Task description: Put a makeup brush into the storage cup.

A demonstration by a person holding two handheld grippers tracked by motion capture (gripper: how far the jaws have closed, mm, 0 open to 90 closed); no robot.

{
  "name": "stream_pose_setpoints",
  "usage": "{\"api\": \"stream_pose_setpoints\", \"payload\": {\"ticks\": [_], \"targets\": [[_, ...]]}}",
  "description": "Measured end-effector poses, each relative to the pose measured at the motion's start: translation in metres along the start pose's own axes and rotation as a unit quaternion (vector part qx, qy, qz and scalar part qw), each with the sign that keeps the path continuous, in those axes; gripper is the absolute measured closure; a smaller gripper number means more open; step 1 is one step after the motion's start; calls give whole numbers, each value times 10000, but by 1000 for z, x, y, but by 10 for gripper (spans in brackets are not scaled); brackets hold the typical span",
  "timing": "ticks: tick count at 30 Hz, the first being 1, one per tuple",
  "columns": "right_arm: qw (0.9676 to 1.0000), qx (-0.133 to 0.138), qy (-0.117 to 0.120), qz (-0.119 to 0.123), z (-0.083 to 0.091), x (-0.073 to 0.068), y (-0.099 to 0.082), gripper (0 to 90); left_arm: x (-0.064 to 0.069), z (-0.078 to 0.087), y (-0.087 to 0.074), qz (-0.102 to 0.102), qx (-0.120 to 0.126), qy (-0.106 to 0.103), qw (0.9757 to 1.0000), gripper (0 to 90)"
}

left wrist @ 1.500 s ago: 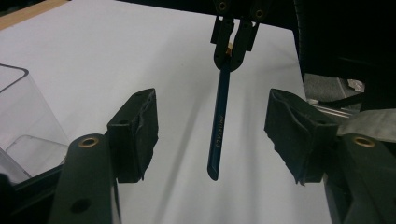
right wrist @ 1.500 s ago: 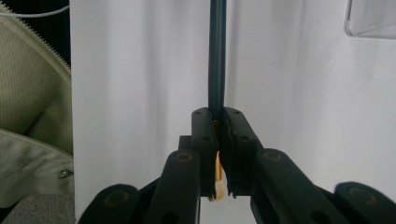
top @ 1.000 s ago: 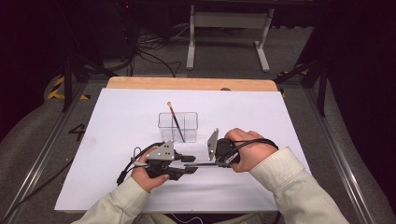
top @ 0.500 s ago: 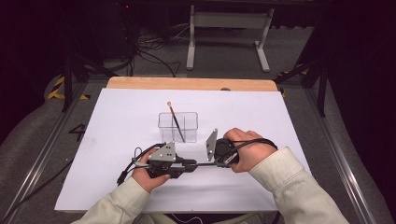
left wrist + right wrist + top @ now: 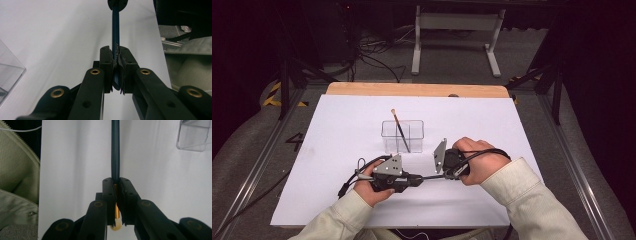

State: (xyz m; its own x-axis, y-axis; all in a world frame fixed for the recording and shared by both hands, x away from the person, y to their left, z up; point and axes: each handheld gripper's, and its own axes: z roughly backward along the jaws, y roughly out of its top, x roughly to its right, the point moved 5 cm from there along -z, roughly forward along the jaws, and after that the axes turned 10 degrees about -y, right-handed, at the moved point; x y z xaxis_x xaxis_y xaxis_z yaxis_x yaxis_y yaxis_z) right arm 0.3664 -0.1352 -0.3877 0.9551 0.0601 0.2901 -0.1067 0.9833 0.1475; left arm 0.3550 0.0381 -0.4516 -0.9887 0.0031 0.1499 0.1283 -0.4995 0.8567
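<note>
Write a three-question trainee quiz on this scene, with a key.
1. True or false: both ends of the dark brush are clamped, one in the left gripper and one in the right gripper.
2. What stands in the clear container? A) a second brush B) a spoon C) nothing
3. Fill in: the end with the gold ferrule sits in the ___ gripper.

Key:
1. True; each pair of jaws is closed on the handle, and the left jaws have just been closing onto it.
2. A; the second brush leans in it, tip up.
3. right
</note>
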Motion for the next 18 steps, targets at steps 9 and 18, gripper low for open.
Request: {"api": "stream_pose_setpoints", "payload": {"ticks": [9, 18], "targets": [[10000, 29, -17, 38, 1, 0, 0, 840, -1, -1, -2, 22, -93, -14, 10000, 828], [10000, 63, -37, 54, 2, 1, 1, 840, -2, -3, -5, 61, -243, -3, 9997, 832]]}}
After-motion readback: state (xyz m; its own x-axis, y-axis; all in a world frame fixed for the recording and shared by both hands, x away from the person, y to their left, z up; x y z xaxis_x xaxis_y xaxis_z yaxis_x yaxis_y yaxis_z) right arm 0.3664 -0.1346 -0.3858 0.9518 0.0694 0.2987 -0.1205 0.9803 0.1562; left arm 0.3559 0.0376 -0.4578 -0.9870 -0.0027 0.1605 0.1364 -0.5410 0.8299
